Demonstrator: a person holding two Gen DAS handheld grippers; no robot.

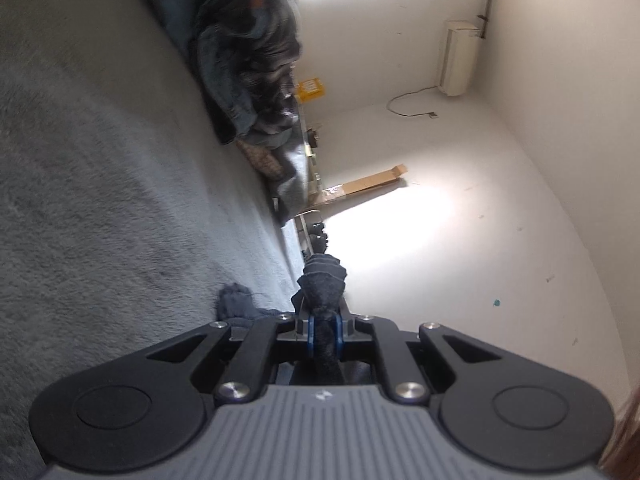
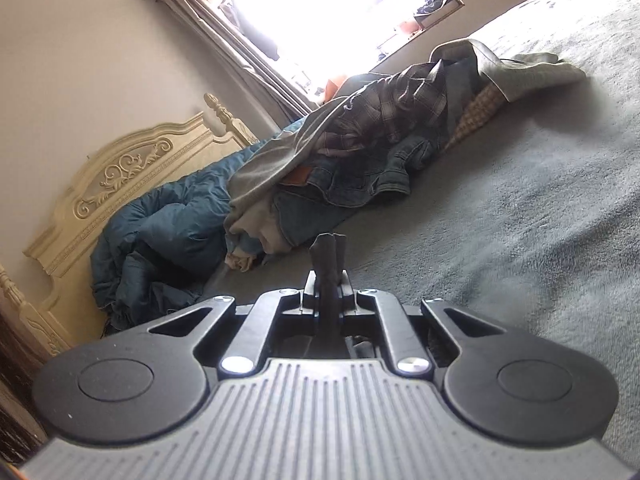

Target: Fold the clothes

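My left gripper (image 1: 324, 322) is rolled on its side just above the grey bed cover (image 1: 100, 200). It is shut on a dark navy garment (image 1: 325, 282), which bunches out past the fingertips; another fold of it (image 1: 234, 300) lies on the cover beside the left finger. In the right wrist view my right gripper (image 2: 329, 254) hovers low over the bed cover (image 2: 520, 220), pointing towards the pile of unfolded clothes (image 2: 360, 140). Its jaws are pressed together on a thin strip of dark cloth (image 2: 325, 248). The rest of the garment is hidden below both grippers.
The clothes pile (image 1: 248, 60) holds a plaid shirt (image 2: 400, 100), denim (image 2: 340, 188) and grey pieces. A blue duvet (image 2: 160, 232) lies against the cream headboard (image 2: 120, 176). A bright window (image 2: 320, 8) is behind. A wall air unit (image 1: 458, 56) and cardboard (image 1: 372, 180) stand beyond the bed.
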